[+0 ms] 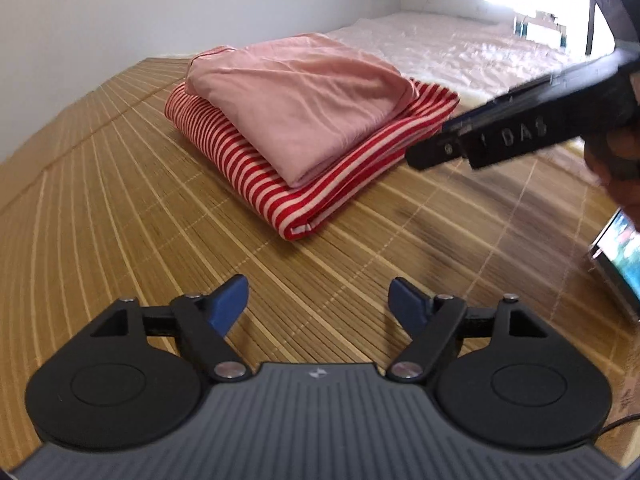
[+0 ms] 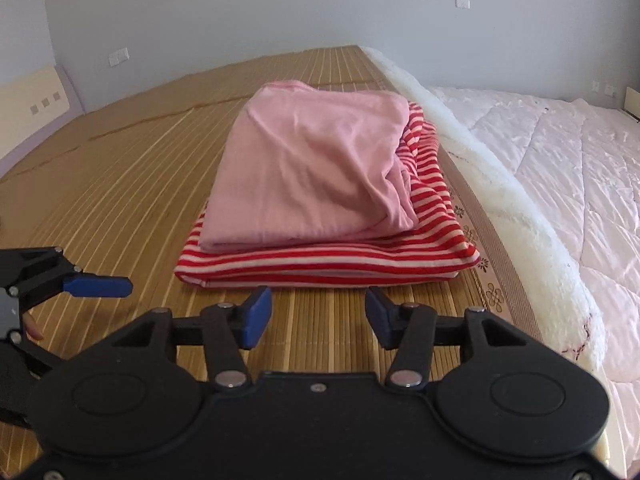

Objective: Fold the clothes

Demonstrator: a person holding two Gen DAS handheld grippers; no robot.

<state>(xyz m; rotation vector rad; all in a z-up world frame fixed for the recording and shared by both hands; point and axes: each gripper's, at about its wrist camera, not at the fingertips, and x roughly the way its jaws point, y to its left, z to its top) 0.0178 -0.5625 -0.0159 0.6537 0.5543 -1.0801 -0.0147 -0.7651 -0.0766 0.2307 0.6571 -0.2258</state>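
A folded pink garment lies on top of a folded red-and-white striped garment on the bamboo mat. My left gripper hovers over bare mat in front of the pile, jaws wide apart, with nothing between its blue pads. My right gripper faces the striped garment's near edge, open and empty. The right gripper's black body reaches in from the right in the left wrist view. One blue finger of the left gripper shows at the left in the right wrist view.
A white fleece blanket edge and a pale pink quilt lie beside the mat. A phone with a lit screen lies at the right on the mat. A bright window is at the far end. Walls enclose the bed.
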